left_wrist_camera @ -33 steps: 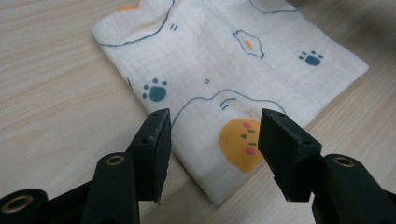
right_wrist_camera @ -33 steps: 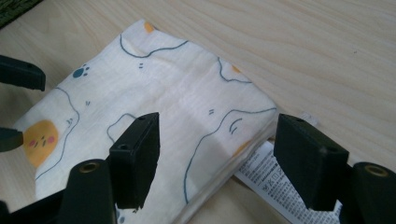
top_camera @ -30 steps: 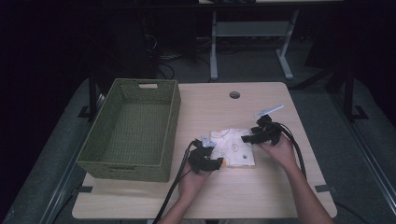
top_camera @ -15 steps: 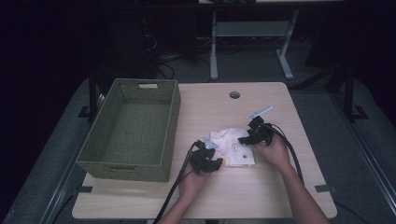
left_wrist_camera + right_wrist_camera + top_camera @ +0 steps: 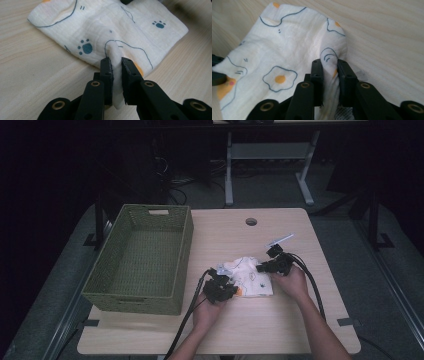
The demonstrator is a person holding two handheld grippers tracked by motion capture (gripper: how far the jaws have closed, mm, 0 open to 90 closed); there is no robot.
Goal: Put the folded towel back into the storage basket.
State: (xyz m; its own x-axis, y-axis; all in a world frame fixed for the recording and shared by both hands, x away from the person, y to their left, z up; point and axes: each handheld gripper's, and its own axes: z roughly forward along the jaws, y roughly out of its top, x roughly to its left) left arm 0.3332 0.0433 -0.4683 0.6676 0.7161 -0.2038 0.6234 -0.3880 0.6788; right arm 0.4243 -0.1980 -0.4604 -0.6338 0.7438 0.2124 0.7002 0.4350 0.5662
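We see the cloth point(image 5: 107, 32) pinched between both pairs of jaws: the left gripper point(image 5: 115, 65) has just closed on a fold whose end hides below its jaws, the right gripper point(image 5: 329, 65) likewise on an edge; left of them, the green basket point(image 5: 187, 240) holds nothing

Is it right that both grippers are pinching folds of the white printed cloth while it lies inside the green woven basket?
Not quite. The left gripper and right gripper are each shut on a fold of the white printed cloth, but the cloth lies on the light wooden table, beside the green woven basket, not inside it. The high view shows this.
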